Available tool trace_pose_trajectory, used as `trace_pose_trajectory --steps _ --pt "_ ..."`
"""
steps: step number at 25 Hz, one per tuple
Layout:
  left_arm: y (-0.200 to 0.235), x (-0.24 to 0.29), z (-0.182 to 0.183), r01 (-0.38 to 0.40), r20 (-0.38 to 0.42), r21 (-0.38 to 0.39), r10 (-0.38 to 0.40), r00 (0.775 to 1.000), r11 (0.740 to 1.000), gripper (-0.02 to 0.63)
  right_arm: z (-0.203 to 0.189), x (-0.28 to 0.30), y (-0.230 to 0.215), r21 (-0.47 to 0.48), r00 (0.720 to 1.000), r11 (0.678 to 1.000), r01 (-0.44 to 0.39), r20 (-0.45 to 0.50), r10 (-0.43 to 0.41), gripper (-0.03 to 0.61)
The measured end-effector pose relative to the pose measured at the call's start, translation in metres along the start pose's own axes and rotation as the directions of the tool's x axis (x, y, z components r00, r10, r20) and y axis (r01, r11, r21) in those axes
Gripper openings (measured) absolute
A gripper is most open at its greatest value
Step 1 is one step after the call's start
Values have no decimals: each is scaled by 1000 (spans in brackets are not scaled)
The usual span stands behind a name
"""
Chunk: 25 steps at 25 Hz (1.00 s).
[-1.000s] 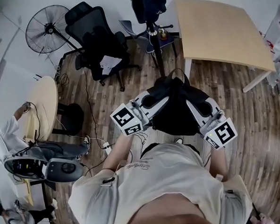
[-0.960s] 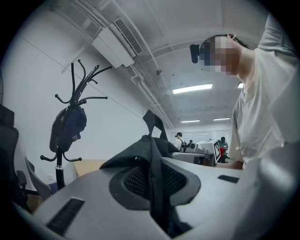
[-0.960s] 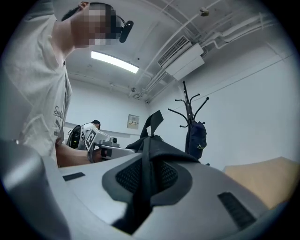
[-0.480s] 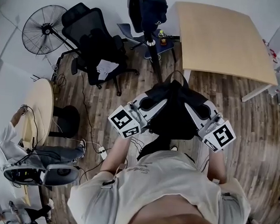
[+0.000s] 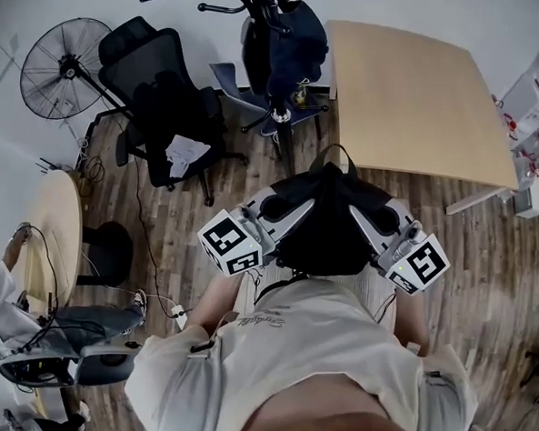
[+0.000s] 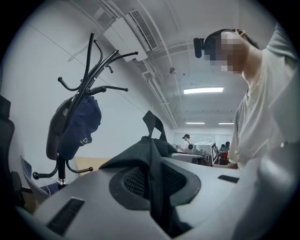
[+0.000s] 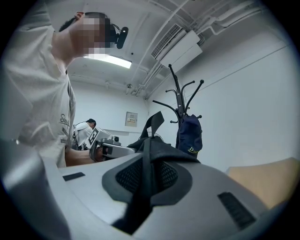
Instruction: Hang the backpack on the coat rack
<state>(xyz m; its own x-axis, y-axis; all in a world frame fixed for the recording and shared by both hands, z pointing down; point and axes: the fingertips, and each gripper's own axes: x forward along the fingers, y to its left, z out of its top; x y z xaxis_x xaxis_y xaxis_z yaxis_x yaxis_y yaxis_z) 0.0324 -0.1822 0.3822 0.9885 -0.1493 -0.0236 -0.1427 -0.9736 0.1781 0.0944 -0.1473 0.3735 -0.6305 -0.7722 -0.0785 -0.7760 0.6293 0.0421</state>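
Observation:
A black backpack hangs in front of me between both grippers, its top loop pointing toward the coat rack. My left gripper is shut on the pack's left side, with black fabric pinched between its jaws. On the other side my right gripper is also shut, a black strap clamped in it. The black coat rack stands just ahead, between chair and table. A dark blue bag hangs on it. Bare hooks spread above that blue bag.
A black office chair and a floor fan stand at the left of the rack. A light wooden table is at its right. A round table and a seated person are at far left. Cables lie on the floor.
The view has shifted toward the coat rack, which now shows its upper hooks and sits closer. Both grippers still hold the backpack in the same way.

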Motion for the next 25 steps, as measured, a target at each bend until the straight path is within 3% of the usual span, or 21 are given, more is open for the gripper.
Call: trace_pose_trajectory --steps 7,13,19,25 --pt "48 28 36 4 4 60 -4 1000 998 49 23 34 -47 -79 1000 997 -17 8 18 31" --pt "75 36 77 -28 25 126 26 999 992 49 52 63 -73 -141 993 987 -79 71 89 31" --pt "108 34 116 -159 76 165 148 986 973 48 79 103 -96 -222 973 958 -184 100 210 32" --pt "132 27 139 -289 131 160 270 954 944 48 96 137 -112 -233 932 922 -309 118 342 34"
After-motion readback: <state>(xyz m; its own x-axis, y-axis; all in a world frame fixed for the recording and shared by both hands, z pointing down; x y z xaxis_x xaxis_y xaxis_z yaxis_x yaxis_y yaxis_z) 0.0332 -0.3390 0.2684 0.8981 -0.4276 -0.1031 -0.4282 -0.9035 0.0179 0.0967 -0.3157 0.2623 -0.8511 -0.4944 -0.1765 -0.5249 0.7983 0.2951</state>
